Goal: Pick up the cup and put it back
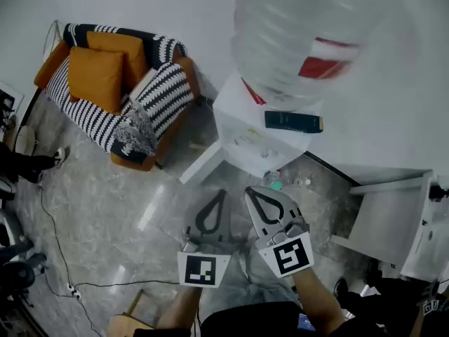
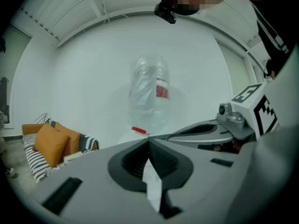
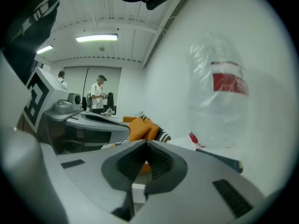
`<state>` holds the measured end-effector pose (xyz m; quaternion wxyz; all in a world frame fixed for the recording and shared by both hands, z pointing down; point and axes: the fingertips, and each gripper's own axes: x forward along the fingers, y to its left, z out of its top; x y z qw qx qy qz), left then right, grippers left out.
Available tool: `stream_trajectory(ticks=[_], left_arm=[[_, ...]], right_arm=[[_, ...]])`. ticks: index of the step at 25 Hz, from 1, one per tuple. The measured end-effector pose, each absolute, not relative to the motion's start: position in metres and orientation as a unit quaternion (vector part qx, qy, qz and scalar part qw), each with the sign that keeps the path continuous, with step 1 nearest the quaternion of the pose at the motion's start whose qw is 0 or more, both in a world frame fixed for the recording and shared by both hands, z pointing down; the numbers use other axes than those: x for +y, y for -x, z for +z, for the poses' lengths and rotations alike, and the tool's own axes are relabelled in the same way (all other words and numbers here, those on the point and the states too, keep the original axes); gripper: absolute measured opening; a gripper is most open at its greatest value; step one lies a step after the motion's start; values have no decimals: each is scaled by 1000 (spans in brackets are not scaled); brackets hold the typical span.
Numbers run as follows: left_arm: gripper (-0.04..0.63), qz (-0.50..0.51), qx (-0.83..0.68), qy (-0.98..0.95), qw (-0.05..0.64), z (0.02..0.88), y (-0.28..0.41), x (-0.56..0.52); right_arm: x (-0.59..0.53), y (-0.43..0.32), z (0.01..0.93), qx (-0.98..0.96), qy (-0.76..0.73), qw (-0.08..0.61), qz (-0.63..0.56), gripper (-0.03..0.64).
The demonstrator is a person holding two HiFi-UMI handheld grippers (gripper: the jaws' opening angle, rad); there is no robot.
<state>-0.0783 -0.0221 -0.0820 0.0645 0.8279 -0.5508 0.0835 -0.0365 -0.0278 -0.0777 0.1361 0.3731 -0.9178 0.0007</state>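
1. The cup could be made out only in the head view. It was a small teal shape on the floor at the foot of the water dispenser, just right of frame centre. It was too small to tell whether it stood upright.
2. The right gripper sat just below and left of the cup in the head view, apart from it. In the right gripper view its jaws were pressed together at the tips with nothing between them.
3. The left gripper lay just beside the right one, to its left. In the left gripper view its jaws also met at the tips and pinched nothing.
4. Each gripper carried a marker cube at the bottom centre of the head view, left and right.
5. A large clear water bottle with a red label filled the upper right, above the white dispenser. A dark box lay on the dispenser's top.
6. A striped sofa with orange cushions stood at the upper left on the grey marbled floor.
7. A black cable ran across the floor at the lower left.
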Motion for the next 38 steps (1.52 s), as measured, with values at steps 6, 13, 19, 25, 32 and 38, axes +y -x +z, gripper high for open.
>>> stream_trajectory(ticks=[6, 13, 19, 25, 32, 38], left_arm=[[12, 57, -560, -824, 60, -184, 52, -9], [12, 51, -574, -816, 45, -224, 25, 14], [12, 59, -575, -816, 22, -250, 1, 30], [12, 49, -573, -818, 16, -259, -22, 39], [12, 49, -576, -816, 9, -262, -33, 40], [12, 50, -564, -824, 8, -258, -53, 35]], right_arm=[[-21, 19, -189, -920, -378, 97, -27, 11], [2, -18, -234, -916, -398, 54, -20, 11], [22, -51, -254, -909, -416, 15, 12, 9], [29, -73, -259, -911, -413, 14, -9, 9], [32, -81, -259, -913, -408, 9, -7, 11], [31, -92, -261, -912, -410, 7, -15, 9]])
